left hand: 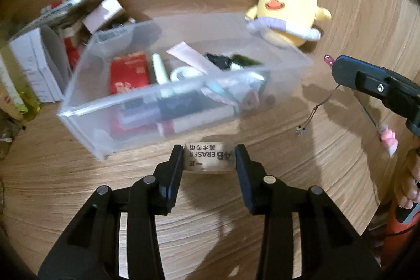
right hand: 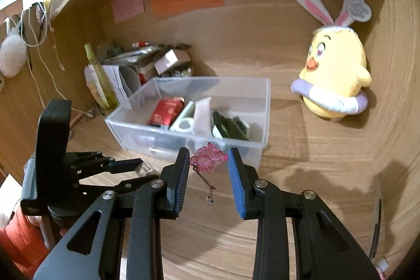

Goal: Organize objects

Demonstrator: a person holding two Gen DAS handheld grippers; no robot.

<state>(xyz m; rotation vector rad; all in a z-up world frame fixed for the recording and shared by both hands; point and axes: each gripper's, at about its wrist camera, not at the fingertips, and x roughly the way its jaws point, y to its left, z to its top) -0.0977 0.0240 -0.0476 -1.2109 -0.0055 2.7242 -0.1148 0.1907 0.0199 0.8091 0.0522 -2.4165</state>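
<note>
Left wrist view: my left fingers (left hand: pixel 208 158) pinch the eraser (left hand: pixel 207 158) | right fingers (right hand: pixel 208 162) pinch a pink charm (right hand: pixel 208 158) | clear bin (left hand: pixel 183 101) already part-filled | both items left to drop in.

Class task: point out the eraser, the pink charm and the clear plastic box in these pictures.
eraser (left hand: pixel 208 158): left wrist view, on its printed label.
pink charm (right hand: pixel 208 157): right wrist view, on its pink body.
clear plastic box (right hand: pixel 265 106): right wrist view, on its bare right wall.
</note>
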